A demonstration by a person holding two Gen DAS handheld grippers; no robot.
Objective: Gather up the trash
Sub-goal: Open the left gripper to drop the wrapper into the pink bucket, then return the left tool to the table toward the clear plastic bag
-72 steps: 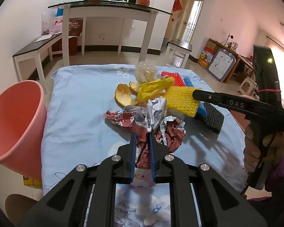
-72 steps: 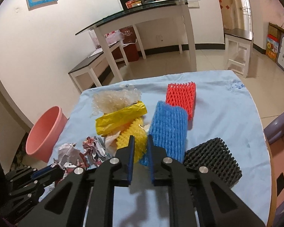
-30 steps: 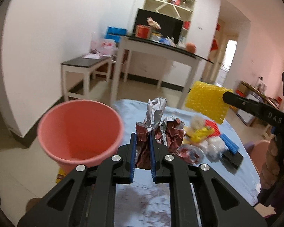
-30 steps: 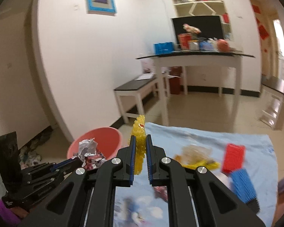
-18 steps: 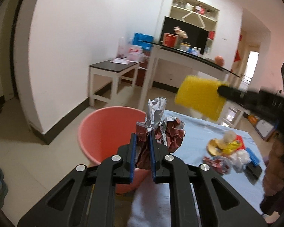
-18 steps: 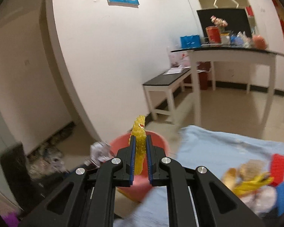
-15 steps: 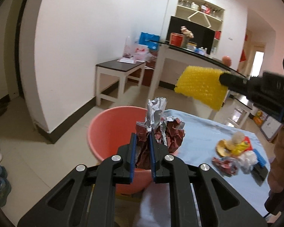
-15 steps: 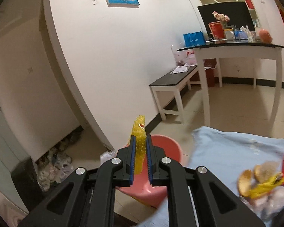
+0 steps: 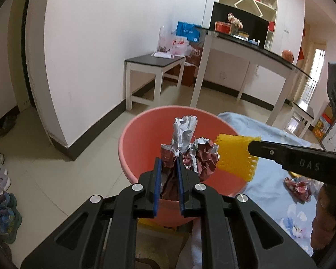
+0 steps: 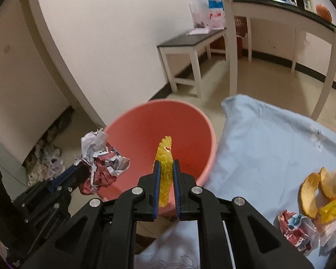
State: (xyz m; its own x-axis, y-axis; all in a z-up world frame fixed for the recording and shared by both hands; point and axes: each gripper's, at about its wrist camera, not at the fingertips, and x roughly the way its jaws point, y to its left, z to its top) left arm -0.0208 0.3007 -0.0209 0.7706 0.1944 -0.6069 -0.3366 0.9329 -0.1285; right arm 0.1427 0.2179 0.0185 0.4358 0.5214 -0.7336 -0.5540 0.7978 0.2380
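A pink bucket (image 9: pixel 143 134) (image 10: pixel 145 121) stands on the floor beside the blue-clothed table (image 10: pixel 268 139). My left gripper (image 9: pixel 168 163) is shut on a crumpled red and silver wrapper (image 9: pixel 199 157), held over the bucket's near rim. In the right wrist view that wrapper (image 10: pixel 100 159) hangs at the bucket's left edge. My right gripper (image 10: pixel 166 168) is shut on a yellow foam net (image 10: pixel 164 157), seen edge-on over the bucket's mouth. From the left wrist view the foam net (image 9: pixel 233 154) sits just right of the wrapper.
More trash lies on the table: orange peel (image 10: pixel 309 192), a yellow wrapper (image 10: pixel 333 208) and another crumpled red wrapper (image 10: pixel 291 226) (image 9: pixel 300 186). A low bench (image 9: pixel 154 65) and a tall white table (image 9: pixel 246 47) stand by the wall. Shoes (image 9: pixel 2 192) lie on the floor at left.
Both grippers have swung from the table toward the bucket and dipped down. The wrapper and the yellow foam net now hang over the bucket, closer to each other than before.
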